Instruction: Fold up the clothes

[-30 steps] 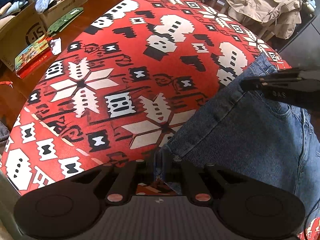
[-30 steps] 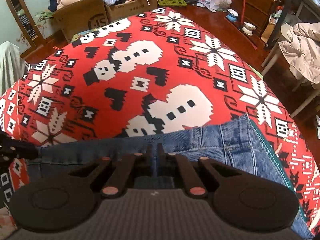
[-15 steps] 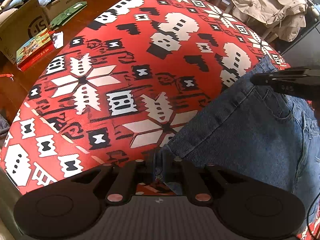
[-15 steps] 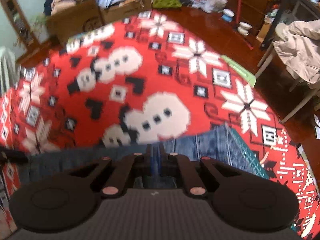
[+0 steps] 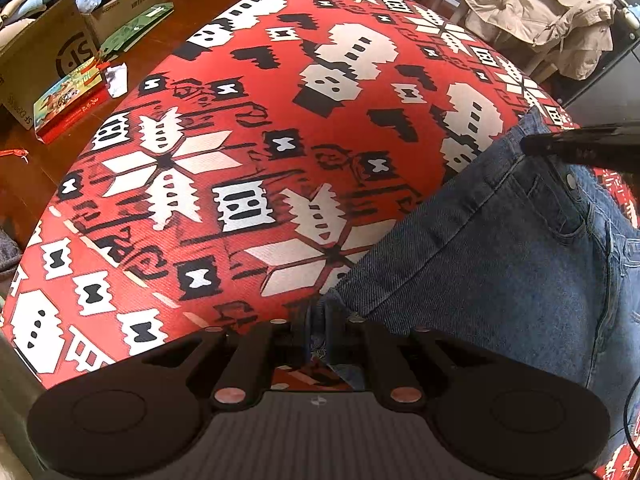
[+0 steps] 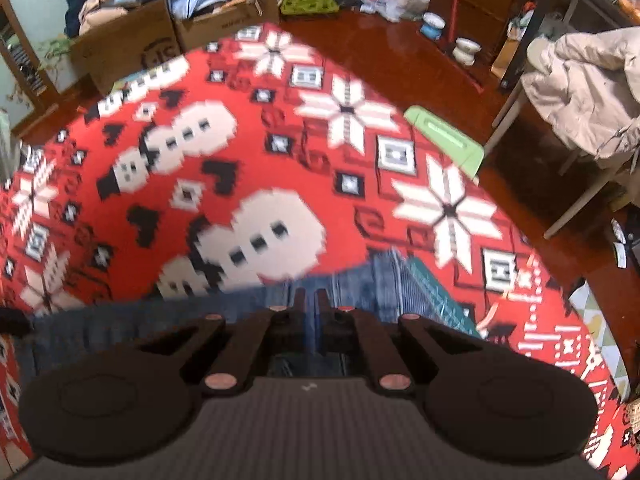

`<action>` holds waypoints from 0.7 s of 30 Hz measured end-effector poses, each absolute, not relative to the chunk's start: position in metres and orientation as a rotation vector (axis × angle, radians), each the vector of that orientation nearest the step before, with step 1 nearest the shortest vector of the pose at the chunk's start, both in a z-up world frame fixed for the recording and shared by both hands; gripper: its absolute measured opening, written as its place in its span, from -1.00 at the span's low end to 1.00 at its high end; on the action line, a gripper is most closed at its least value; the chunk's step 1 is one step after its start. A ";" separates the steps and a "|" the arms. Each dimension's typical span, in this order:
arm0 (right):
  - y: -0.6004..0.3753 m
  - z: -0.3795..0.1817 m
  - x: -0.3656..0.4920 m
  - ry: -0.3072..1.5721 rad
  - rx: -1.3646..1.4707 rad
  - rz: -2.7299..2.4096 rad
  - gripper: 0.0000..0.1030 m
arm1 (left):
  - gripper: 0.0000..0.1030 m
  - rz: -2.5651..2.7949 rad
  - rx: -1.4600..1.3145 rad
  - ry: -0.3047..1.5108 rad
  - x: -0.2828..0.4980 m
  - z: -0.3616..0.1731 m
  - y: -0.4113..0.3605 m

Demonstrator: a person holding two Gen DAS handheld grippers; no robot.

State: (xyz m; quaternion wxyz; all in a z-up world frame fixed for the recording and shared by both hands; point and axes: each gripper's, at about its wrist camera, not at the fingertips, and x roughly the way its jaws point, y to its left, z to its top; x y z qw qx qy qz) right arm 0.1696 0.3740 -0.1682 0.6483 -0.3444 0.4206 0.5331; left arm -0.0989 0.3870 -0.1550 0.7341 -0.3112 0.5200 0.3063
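Red woven cloth with white snowflakes and black-and-white snowmen [image 5: 248, 128] fills most of both views, and we see it spread flat over the work surface, running from the lower left to the top centre of the left wrist frame. Blue denim jeans [image 5: 500, 264] lie on it, taking up the lower right of that frame, waistband edge running diagonally; in the right wrist frame, which is blurred, they form a low band [image 6: 360, 284] just above the tool. Beige padded jacket [image 5: 540, 4] sits heaped on a chair at the upper right. Brown cardboard boxes [image 5: 44, 52] stand at the upper left.

Our left gripper [image 5: 320, 332], bottom centre, pinches a bunched corner of the denim. Our right gripper [image 6: 310, 304] has its jaws nearly together with denim edge between them.
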 end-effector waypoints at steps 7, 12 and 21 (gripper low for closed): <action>0.401 -0.177 0.184 0.961 -0.703 1.176 -1.00 | -0.86 0.698 -0.706 1.145 -0.099 -0.155 0.388; 0.387 -0.151 0.196 0.926 -0.664 1.172 -0.95 | -0.86 0.698 -0.707 1.149 -0.098 -0.155 0.388; 0.383 -0.171 0.213 0.932 -0.713 1.136 -1.00 | -0.86 0.686 -0.679 1.156 -0.097 -0.155 0.386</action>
